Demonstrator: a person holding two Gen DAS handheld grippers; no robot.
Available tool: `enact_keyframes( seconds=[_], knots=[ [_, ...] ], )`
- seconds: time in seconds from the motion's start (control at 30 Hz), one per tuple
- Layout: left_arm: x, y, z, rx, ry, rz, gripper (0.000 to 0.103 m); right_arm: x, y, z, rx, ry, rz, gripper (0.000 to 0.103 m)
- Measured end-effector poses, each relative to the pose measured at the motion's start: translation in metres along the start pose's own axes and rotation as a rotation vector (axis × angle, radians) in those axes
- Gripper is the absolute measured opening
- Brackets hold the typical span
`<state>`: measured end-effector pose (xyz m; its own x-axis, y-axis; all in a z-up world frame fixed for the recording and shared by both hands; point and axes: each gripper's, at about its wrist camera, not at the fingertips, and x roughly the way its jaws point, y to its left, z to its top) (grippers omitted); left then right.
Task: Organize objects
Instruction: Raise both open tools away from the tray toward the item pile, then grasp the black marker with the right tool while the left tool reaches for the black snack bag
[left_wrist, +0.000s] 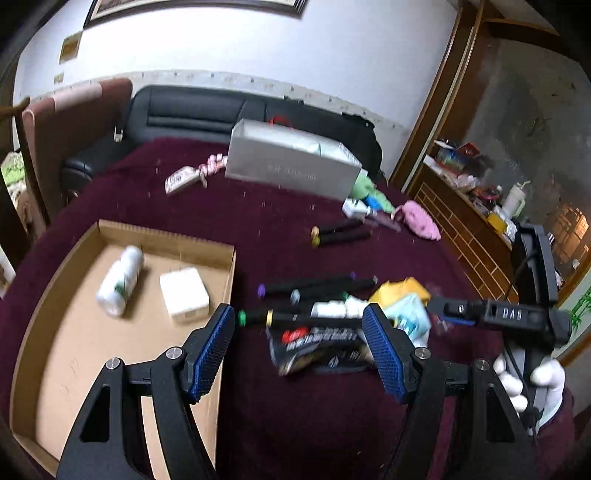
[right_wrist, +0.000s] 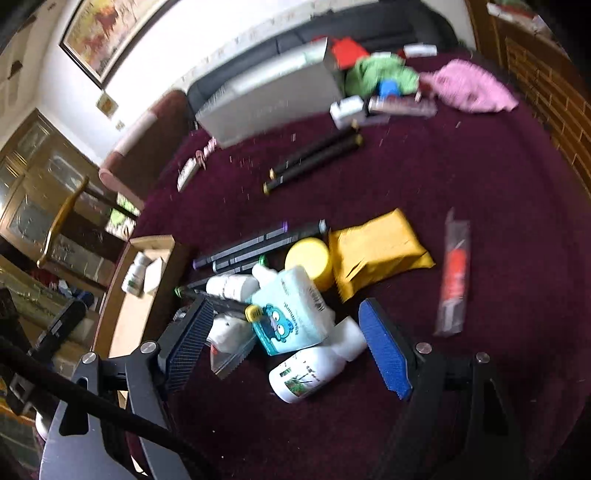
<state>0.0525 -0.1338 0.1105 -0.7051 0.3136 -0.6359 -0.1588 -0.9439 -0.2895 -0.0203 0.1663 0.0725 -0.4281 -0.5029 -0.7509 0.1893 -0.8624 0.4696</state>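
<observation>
Progress: early | we have white plastic bottle (left_wrist: 120, 280) and white box (left_wrist: 184, 294) in shallow brown cardboard tray (left_wrist: 55, 280) | heap of black markers (right_wrist: 258, 242) left | left gripper (left_wrist: 299, 350) and right gripper (right_wrist: 286, 338) wide, empty

The right gripper (right_wrist: 291, 341), its blue ribbed pads spread wide with nothing pressed between them, hangs over a dark maroon cloth (right_wrist: 480, 192). Between its fingers lies a light blue soft tissue pack with a cartoon face (right_wrist: 291, 314). Just nearer than that pack lies a white plastic bottle with a plant label (right_wrist: 306, 373); beyond it, a round yellow lid (right_wrist: 308, 254) and a mustard yellow pouch (right_wrist: 373, 251). Left of the pack stands a shallow brown cardboard tray (right_wrist: 125, 321). Far beyond it lies a long grey box (right_wrist: 266, 99).
</observation>
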Motion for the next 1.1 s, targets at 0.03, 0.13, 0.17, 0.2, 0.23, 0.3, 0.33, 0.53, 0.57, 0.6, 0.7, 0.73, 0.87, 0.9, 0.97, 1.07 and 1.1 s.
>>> enact_keyframes(
  seconds=[0.03,0.13,0.17,0.2,0.23,0.3,0.33,0.53,0.57,0.6,0.7,0.73,0.87,0.9,0.97,1.07,1.1],
  knots=[
    [0.000,0.002,-0.005,0.003,0.005,-0.005,0.066,0.002,0.004,-0.002,-0.008,0.000,-0.004,0.082],
    [-0.001,0.006,-0.009,0.004,0.017,-0.033,0.066,0.008,0.016,-0.002,-0.044,-0.008,-0.005,0.082],
    [-0.002,0.007,-0.011,0.003,0.021,-0.039,0.066,0.011,0.024,0.001,-0.062,-0.005,0.012,0.082],
    [-0.005,0.009,-0.013,0.004,0.023,-0.041,0.066,0.015,0.033,0.004,-0.082,0.000,0.029,0.082],
    [-0.006,0.011,-0.015,0.004,0.024,-0.044,0.066,0.019,0.043,0.007,-0.103,0.012,0.051,0.082],
    [-0.011,0.015,-0.019,0.005,0.026,-0.049,0.066,0.039,0.061,0.014,-0.136,0.065,0.094,0.082],
    [-0.015,0.017,-0.022,0.007,0.024,-0.046,0.066,0.048,0.066,0.016,-0.144,0.085,0.100,0.082],
    [-0.042,0.030,-0.029,0.032,0.003,-0.035,0.066,0.096,0.082,-0.003,-0.136,0.277,0.168,0.082],
    [-0.044,0.032,-0.030,0.035,-0.001,-0.038,0.066,0.102,0.086,-0.014,-0.123,0.359,0.270,0.082],
    [-0.046,0.034,-0.031,0.038,-0.003,-0.039,0.066,0.104,0.091,-0.027,-0.110,0.429,0.361,0.082],
    [-0.044,0.037,-0.033,0.033,0.004,-0.039,0.066,0.090,0.099,-0.039,-0.156,0.404,0.343,0.081],
    [-0.043,0.038,-0.034,0.026,0.008,-0.041,0.066,0.083,0.100,-0.039,-0.178,0.366,0.300,0.081],
    [-0.043,0.041,-0.038,0.008,0.016,-0.059,0.066,0.072,0.104,-0.036,-0.202,0.278,0.146,0.075],
    [-0.046,0.040,-0.039,0.011,0.013,-0.061,0.066,0.073,0.106,-0.039,-0.216,0.271,0.092,0.072],
    [-0.050,0.039,-0.041,0.019,0.007,-0.063,0.066,0.077,0.109,-0.045,-0.241,0.260,-0.038,0.055],
    [-0.056,0.038,-0.042,0.019,0.004,-0.078,0.066,0.085,0.113,-0.052,-0.286,0.230,-0.166,0.043],
    [-0.057,0.037,-0.042,0.018,0.006,-0.084,0.066,0.085,0.115,-0.053,-0.307,0.204,-0.195,0.041]
  ],
)
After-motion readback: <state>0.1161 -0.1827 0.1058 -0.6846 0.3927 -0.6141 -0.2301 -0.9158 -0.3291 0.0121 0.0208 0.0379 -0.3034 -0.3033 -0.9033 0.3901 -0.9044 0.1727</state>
